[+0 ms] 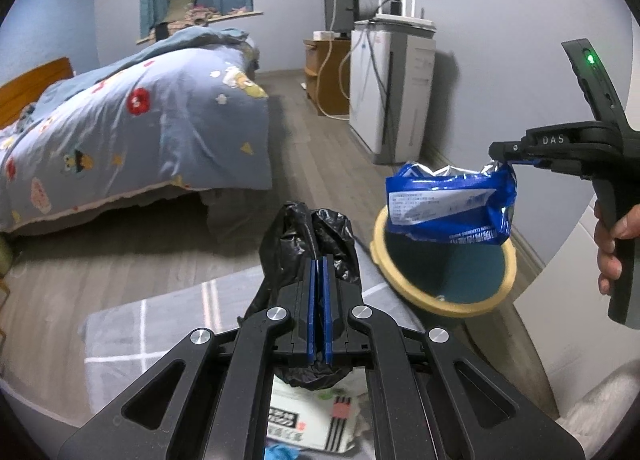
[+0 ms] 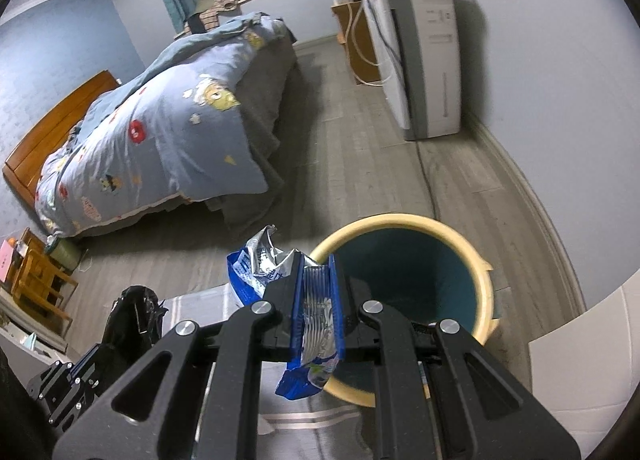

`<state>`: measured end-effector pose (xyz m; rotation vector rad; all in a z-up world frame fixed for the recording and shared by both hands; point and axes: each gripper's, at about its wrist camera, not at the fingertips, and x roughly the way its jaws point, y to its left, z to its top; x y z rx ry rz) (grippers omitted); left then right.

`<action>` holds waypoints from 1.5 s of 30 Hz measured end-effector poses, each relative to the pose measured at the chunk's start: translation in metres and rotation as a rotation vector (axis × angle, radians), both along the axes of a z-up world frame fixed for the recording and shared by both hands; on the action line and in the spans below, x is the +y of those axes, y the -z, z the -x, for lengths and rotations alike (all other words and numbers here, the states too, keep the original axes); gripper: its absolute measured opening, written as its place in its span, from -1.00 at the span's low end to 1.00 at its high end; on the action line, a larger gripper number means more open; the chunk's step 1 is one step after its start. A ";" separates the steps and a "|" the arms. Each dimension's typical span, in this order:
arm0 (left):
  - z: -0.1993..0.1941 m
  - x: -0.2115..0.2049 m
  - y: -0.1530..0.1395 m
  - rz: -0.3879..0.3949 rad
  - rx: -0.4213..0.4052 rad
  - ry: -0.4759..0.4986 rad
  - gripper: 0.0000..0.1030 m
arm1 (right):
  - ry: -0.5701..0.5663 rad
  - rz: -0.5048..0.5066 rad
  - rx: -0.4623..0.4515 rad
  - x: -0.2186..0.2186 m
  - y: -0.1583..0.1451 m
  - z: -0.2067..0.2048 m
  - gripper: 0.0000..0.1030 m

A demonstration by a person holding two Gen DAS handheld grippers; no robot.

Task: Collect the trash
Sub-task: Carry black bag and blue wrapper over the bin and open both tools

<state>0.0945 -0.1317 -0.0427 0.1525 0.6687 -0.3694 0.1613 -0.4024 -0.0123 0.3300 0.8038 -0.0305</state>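
Observation:
My left gripper [image 1: 319,260] is shut on a crumpled black plastic bag [image 1: 306,238], held above a grey checked cushion [image 1: 160,324]. It also shows in the right wrist view [image 2: 132,318]. My right gripper [image 2: 316,272] is shut on a blue and silver foil wrapper [image 2: 318,316] and holds it by one end over the near rim of the waste bin [image 2: 404,221], which has a cream rim and a teal inside. In the left wrist view the wrapper [image 1: 448,199] hangs from the right gripper [image 1: 504,157] just above the bin [image 1: 424,296].
A bed with a blue patterned quilt [image 1: 132,119] fills the left. A white appliance [image 1: 390,91] and a wooden stand [image 1: 326,71] with a monitor stand along the right wall. A printed packet [image 1: 312,424] lies under my left gripper. Small wooden furniture [image 2: 36,280] stands at far left.

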 end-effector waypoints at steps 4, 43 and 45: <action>-0.003 -0.018 0.000 0.018 0.016 0.042 -0.92 | 0.023 0.059 0.004 -0.013 0.000 -0.001 -0.77; -0.082 -0.173 0.066 -0.023 0.183 0.263 -0.92 | 0.264 -0.066 0.244 -0.093 0.092 -0.018 -0.76; -0.084 -0.175 0.067 -0.020 0.190 0.268 -0.92 | 0.264 -0.072 0.251 -0.094 0.095 -0.019 -0.75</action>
